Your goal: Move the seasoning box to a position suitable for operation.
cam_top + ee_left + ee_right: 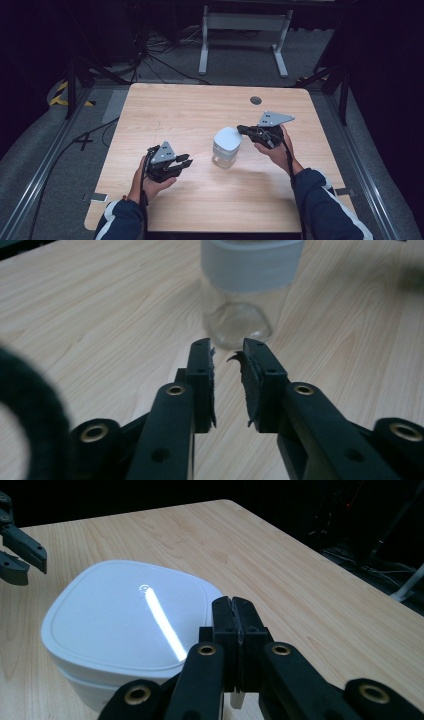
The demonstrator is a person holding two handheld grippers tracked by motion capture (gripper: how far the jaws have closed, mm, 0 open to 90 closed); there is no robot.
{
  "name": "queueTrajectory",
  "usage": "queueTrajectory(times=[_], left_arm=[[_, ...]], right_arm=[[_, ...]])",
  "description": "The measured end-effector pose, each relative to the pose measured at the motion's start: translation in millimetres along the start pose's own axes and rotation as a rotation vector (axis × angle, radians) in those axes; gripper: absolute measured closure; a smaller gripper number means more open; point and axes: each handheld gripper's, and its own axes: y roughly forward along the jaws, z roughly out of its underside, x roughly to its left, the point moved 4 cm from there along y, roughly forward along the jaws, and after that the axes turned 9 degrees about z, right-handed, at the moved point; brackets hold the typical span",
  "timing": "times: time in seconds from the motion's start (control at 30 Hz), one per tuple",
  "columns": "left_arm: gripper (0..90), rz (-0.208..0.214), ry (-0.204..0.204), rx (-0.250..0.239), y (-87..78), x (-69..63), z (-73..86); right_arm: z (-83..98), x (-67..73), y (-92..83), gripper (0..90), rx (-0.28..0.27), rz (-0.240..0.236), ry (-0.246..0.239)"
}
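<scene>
Glass jar with white lid stands mid-table between our tools. We hold the left gripper nearby, jaws slightly apart; the right gripper, jaws together, hovers at the lid's edge.

A light wood-grain desk with rounded corners stands on a grey carpeted floor; a small round dark grommet sits near its far edge. Beyond the desk, a white metal frame with two splayed legs rests on the carpet, and dark cables trail across the floor at upper left. Metal rails run along both sides of the desk, with black stand legs and a strip of yellow-and-black tape at left. The surroundings are dark, with light falling mainly on the desk top.
</scene>
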Motion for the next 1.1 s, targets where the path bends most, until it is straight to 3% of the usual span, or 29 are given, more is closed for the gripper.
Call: queueTrajectory(times=[0.1, 0.13, 0.23, 0.4, 0.5, 0.73, 0.8, 0.83, 0.93, 1.1], left_arm=[[79.0, 0.008, 0.021, 0.001, 10.2, -5.4, -14.2], [79.8, -0.003, 0.048, 0.012, 15.3, -6.8, -21.4], [84.9, 0.009, 0.045, -0.026, 23.1, -7.9, -37.1], [89.6, -0.001, 0.067, -0.007, 35.2, -7.2, -50.9], [89.7, -0.004, 0.056, -0.015, 42.8, -7.1, -57.1], [89.8, -0.016, 0.048, -0.013, 43.5, -6.2, -62.2], [89.8, -0.026, 0.067, -0.004, 43.1, -5.0, -60.8], [89.7, -0.022, 0.046, -0.009, 43.6, -6.1, -59.6], [89.7, -0.022, 0.042, -0.019, 39.5, -5.4, -57.9], [89.7, -0.043, 0.034, 0.006, 40.7, -0.4, -53.0]], right_arm=[[1.0, -1.0, 0.2, 90.0, 0.004, 0.001, 0.006], [1.2, -1.5, 0.5, 90.0, 0.001, -0.001, 0.009], [1.2, -1.6, 0.5, 90.0, 0.001, -0.007, 0.007], [1.4, -2.0, 0.3, 90.0, 0.002, -0.005, 0.007], [0.2, 0.6, -0.6, 90.0, 0.004, -0.010, 0.001], [0.4, -0.5, -0.5, 90.0, 0.000, -0.008, -0.003], [0.5, -0.8, -0.4, 90.0, 0.000, -0.006, -0.005], [0.6, -0.4, -0.6, 90.0, 0.001, -0.005, -0.002], [0.7, -0.6, -0.4, 90.0, 0.000, -0.004, -0.003], [0.8, -0.8, -0.1, 90.0, 0.000, -0.004, 0.000]])
